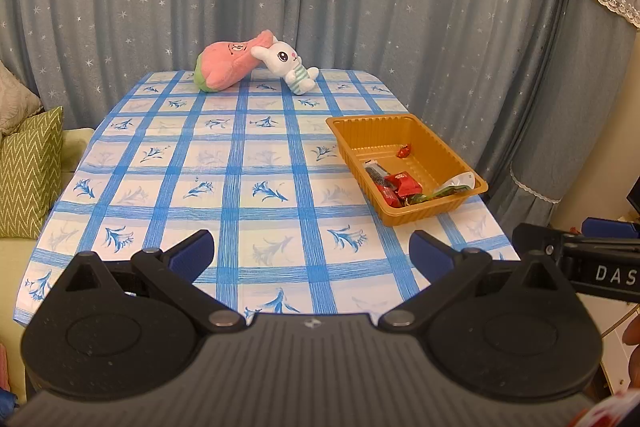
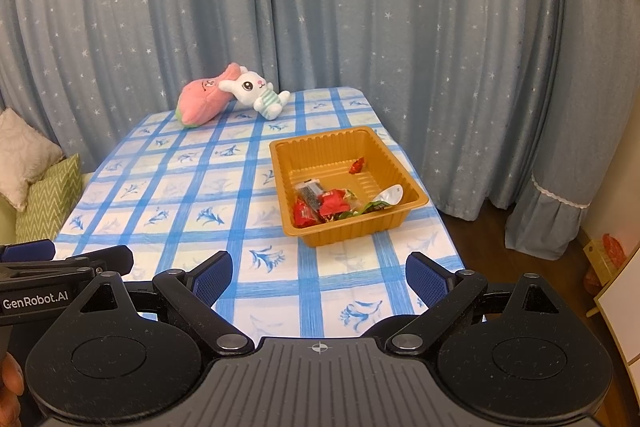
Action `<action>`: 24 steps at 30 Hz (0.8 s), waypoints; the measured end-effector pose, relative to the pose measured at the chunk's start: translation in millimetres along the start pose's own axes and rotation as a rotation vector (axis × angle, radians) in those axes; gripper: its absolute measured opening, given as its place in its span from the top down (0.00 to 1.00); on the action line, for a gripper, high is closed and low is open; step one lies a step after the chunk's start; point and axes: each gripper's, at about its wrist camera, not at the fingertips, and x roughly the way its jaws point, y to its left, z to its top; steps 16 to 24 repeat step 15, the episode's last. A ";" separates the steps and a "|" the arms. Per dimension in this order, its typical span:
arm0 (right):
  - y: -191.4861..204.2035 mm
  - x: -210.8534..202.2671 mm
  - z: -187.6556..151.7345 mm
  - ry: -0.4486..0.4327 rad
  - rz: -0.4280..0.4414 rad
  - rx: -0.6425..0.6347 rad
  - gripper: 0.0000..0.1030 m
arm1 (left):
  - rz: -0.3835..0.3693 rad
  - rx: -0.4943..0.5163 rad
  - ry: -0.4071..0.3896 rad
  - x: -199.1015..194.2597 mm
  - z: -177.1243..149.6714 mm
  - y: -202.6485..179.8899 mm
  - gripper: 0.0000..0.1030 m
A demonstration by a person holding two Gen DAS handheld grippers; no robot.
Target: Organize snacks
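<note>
Desk draped in a blue-checked floral cloth (image 2: 192,195) carries a gold ribbed plastic tray (image 2: 292,195) near its right edge, with red foil-wrapped snacks (image 2: 332,205) heaped in the tray's near corner. Both the left gripper (image 1: 311,255) and right gripper (image 2: 319,277) hover short of it, jaws wide open and empty. The wrappers look light, crinkly and slippery, best pinched across a sealed end.
</note>
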 end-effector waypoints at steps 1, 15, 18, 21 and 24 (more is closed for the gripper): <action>-0.1 0.0 0.1 0.000 0.000 0.000 0.10 | -0.001 -0.001 0.000 0.0 0.0 0.1 0.00; -1.0 1.1 0.0 -0.002 -0.001 0.000 0.10 | 0.001 0.002 -0.013 1.6 -0.2 -2.6 0.00; -1.0 1.1 0.0 -0.002 -0.001 0.000 0.10 | 0.001 0.002 -0.013 1.6 -0.2 -2.6 0.00; -1.0 1.1 0.0 -0.002 -0.001 0.000 0.10 | 0.001 0.002 -0.013 1.6 -0.2 -2.6 0.00; -1.0 1.1 0.0 -0.002 -0.001 0.000 0.10 | 0.001 0.002 -0.013 1.6 -0.2 -2.6 0.00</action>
